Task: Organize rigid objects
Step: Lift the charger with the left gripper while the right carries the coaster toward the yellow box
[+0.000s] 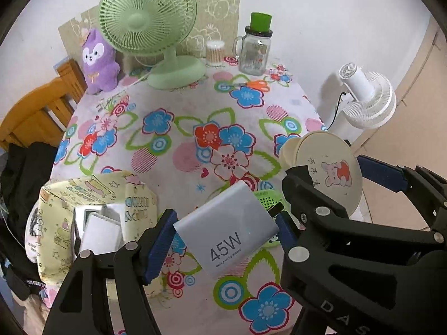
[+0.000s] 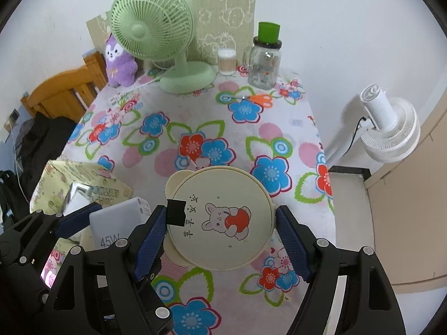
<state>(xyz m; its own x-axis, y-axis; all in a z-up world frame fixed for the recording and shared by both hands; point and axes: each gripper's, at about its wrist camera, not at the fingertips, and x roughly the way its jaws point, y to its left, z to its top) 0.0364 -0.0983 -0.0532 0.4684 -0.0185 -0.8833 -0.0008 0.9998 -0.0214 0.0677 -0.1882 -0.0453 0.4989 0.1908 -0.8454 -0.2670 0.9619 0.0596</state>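
My left hand-held gripper (image 1: 225,240) is clamped on the grey 45W charger box (image 1: 227,227), low centre of frame above the floral counter (image 1: 178,128). My right hand-held gripper (image 2: 219,240) grips the round cream bunny mirror (image 2: 222,217) (bunny side up), lower centre, pads touching both edges.

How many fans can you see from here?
2. A green desk fan stands at the far end of the table, beside the purple plush. A white fan stands on the floor off the table's right edge. Others could sit outside the views.
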